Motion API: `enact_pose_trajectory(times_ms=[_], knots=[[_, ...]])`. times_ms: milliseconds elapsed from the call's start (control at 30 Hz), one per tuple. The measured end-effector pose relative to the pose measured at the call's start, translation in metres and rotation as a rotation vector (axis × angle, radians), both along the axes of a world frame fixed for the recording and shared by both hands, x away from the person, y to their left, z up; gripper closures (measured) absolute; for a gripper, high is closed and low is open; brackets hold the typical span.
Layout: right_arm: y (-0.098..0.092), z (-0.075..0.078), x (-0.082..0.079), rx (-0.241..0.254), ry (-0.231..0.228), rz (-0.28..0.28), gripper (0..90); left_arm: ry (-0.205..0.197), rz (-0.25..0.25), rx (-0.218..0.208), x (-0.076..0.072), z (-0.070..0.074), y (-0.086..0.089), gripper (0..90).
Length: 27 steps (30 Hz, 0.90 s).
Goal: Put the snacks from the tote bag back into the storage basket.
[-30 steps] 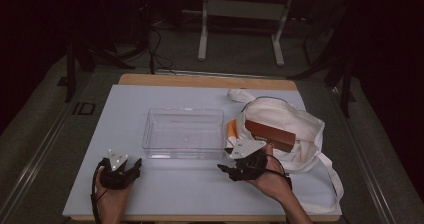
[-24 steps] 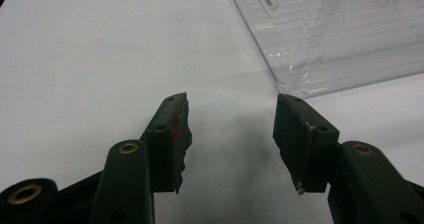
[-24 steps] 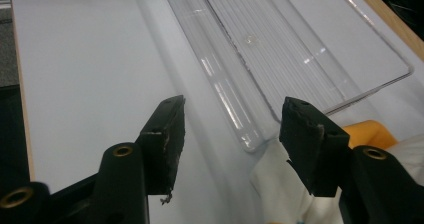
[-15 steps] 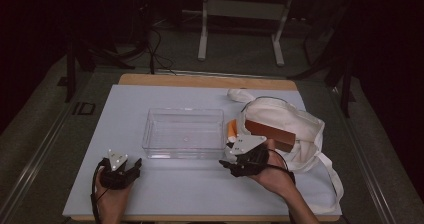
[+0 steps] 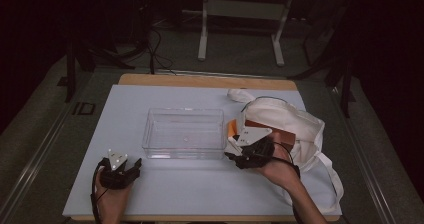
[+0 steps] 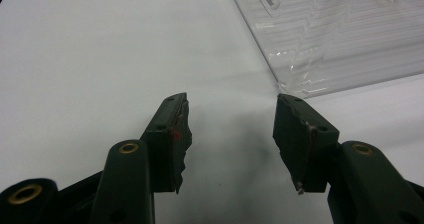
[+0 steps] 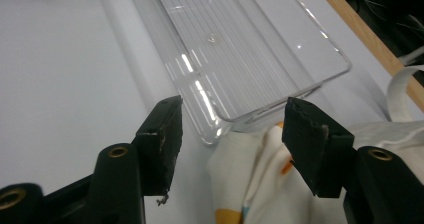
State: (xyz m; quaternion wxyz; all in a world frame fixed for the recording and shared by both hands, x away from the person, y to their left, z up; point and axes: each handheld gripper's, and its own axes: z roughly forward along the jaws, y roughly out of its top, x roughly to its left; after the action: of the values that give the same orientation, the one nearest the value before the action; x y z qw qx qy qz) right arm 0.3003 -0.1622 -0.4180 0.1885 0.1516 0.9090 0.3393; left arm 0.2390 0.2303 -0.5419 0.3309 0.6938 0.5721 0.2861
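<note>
Right gripper view: right gripper point(image 7: 230, 134) jaws apart, just been opening, gripping nothing, over clear tray point(image 7: 240, 49) corner and white bag point(image 7: 260, 184); left gripper point(image 6: 230, 134) jaws apart, empty, near table's front edge.

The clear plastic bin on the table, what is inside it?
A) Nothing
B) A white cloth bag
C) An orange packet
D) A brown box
A: the clear plastic bin shows only its bare ribbed floor in the high view and the right gripper view, while the white cloth bag lies beside it, to its right.
</note>
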Motion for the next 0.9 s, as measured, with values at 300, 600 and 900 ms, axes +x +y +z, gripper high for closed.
enact_pose_trajectory(times_ms=[300,600,900], knots=[[-0.01,0.006,0.004,0.007,-0.014,-0.024,40.9,0.003,0.001,-0.002,0.0,0.0,0.0,48.6],[-0.02,0.012,0.008,0.018,-0.026,-0.052,40.9,0.004,0.001,-0.003,0.0,0.0,0.0,48.6],[-0.034,0.021,0.012,0.019,-0.047,-0.083,40.8,0.003,0.002,-0.002,0.001,0.0,0.0,48.6]])
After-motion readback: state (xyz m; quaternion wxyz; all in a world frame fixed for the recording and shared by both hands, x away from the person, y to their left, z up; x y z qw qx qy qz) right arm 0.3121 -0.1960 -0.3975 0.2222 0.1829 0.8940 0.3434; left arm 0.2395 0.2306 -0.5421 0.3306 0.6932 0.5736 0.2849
